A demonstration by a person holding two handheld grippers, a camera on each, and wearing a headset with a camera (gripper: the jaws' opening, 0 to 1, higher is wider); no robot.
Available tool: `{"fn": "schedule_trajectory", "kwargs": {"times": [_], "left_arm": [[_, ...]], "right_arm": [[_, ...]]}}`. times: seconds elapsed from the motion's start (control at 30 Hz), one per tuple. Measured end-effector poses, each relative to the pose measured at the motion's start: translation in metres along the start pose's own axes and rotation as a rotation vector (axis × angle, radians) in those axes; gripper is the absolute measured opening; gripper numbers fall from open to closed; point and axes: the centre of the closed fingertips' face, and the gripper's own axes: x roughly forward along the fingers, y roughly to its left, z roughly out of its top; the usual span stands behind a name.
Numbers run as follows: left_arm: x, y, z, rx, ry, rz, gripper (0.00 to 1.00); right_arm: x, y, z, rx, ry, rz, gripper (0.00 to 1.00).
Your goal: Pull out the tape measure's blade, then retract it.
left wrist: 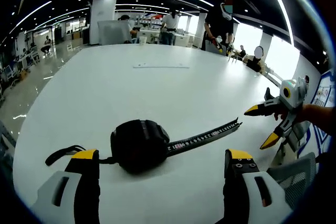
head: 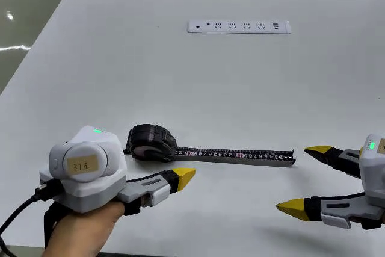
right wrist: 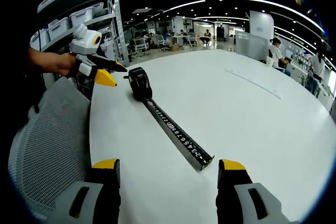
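Tape measure: the black case (head: pixel 150 142) lies on the white tabletop (head: pixel 198 82) in the lower middle of the head view. The blade (head: pixel 234 155) is drawn out flat toward the right of the frame, and its end hook (head: pixel 292 157) is free.
Left tongs: your left tongs (left wrist: pixel 161 156) are spread apart. In the left gripper view their tips frame the case. In the head view one tip sits near the blade's root and touches nothing.
Right tongs: your right tongs (head: pixel 305 178) are also spread wide at the lower right of the head view, just beyond the hook and clamped on nothing.
Stage: by my reading the pull-out is done and the retraction is what's left.
Risk, case sliding: nothing pins the case, so if you nudge it or press on it with one tip, it may skate or spin on the smooth tabletop.
Risk, snap-back: I cannot tell what holds the blade out. If it lets go with the hook unguided, the blade could whip back and jerk the case.
Risk, poor grip: the case is rounded, so an off-centre bite may squeeze it out of the tongs.
Risk, blade: it lies thin and flat, so a tip pressed onto it could kink it.
Risk, strap: the loop (left wrist: pixel 60 155) at the case's rear lies near your left tip and could snag.
Elsewhere: the power strip (head: pixel 239 26) at the upper middle is well apart.
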Motion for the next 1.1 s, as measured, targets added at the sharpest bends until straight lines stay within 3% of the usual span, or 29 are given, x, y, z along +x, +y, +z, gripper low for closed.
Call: {"fn": "schedule_trajectory", "kwargs": {"times": [0.3,1.1], "left_arm": [[0.006,0.009,0.001,-0.036,-0.001,0.027,0.94],[0.031,0.014,0.008,-0.093,0.007,0.068,0.81]], "right_arm": [[0.003,-0.008,-0.003,-0.042,0.030,0.017,0.68],[0.011,-0.037,-0.005,-0.180,0.088,0.059,0.38]]}}
